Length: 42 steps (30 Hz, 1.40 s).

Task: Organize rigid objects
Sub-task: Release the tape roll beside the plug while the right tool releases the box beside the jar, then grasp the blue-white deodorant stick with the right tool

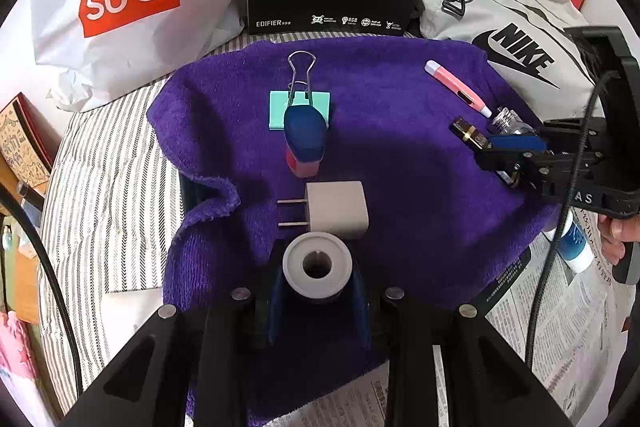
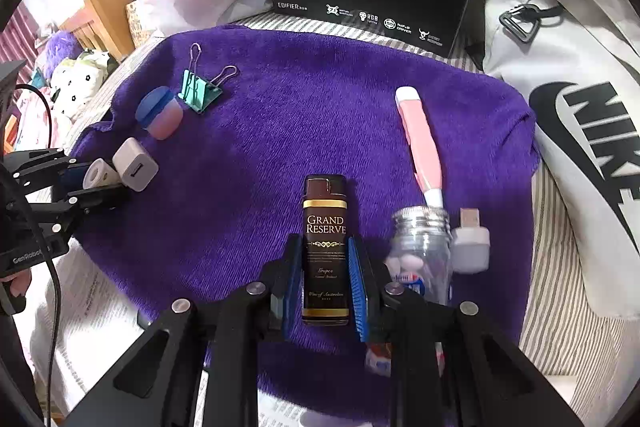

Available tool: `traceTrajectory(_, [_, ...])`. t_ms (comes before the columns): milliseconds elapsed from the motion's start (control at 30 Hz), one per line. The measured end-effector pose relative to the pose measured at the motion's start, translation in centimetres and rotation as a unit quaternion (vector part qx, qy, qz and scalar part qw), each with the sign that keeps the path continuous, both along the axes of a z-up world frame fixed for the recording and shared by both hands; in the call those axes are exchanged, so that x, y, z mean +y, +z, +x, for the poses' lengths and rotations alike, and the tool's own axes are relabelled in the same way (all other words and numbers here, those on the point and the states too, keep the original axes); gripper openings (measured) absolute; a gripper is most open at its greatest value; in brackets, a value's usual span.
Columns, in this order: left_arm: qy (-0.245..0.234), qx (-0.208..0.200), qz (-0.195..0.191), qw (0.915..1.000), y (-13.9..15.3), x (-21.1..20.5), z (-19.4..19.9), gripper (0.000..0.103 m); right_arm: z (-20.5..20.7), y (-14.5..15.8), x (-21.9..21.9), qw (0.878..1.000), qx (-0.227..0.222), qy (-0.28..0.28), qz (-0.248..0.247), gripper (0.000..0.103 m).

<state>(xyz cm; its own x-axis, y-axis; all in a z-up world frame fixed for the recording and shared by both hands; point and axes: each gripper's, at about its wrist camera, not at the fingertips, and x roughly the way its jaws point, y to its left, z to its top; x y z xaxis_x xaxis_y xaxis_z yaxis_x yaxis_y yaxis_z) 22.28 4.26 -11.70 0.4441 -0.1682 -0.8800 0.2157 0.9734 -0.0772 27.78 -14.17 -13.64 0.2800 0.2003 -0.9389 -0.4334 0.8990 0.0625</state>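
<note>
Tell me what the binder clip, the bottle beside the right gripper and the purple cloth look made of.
Binder clip: painted teal metal body, shiny wire handles. Bottle: clear glass or plastic, see-through with pills visible; silvery threaded neck. Purple cloth: soft pile fabric, ribbed nap, probably terry or fleece.

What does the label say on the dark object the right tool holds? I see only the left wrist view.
Observer: The lighter reads "Grand Reserve" in gold.
Operator: Anything beside the glass bottle?
Observer: Yes, a small white USB adapter lies against the glass bottle, on its far side from the lighter.
Operator: Is the bottle empty?
Observer: No, pale pills sit inside it.
</note>
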Motion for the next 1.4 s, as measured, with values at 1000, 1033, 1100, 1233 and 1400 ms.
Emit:
traceTrajectory(1000, [0.012,-0.004,0.027,0.9996,0.6,-1.1,-1.4,0.057,-0.7,1.6,-0.2,1.0,-0.008,0.018,-0.004,0.037])
traceTrajectory(1033, [0.015,-0.01,0.028,0.9995,1.1,-1.1,-1.8,0.057,-1.3,2.3,-0.3,1.0,-0.012,0.019,-0.003,0.037])
traceTrajectory(1100, [0.011,-0.026,0.024,0.9993,2.2,-1.3,-3.1,0.058,-2.6,3.7,-0.7,1.0,-0.023,0.021,0.0,0.039])
traceTrajectory(1233, [-0.025,-0.06,0.019,0.9977,4.6,-2.6,-6.5,0.059,-5.5,5.9,-2.1,0.999,-0.036,0.019,0.007,0.047])
traceTrajectory(1400, [-0.059,-0.062,0.018,0.9962,5.0,-5.0,-9.2,0.062,-8.6,7.2,-4.7,0.999,-0.035,0.002,0.025,0.047])
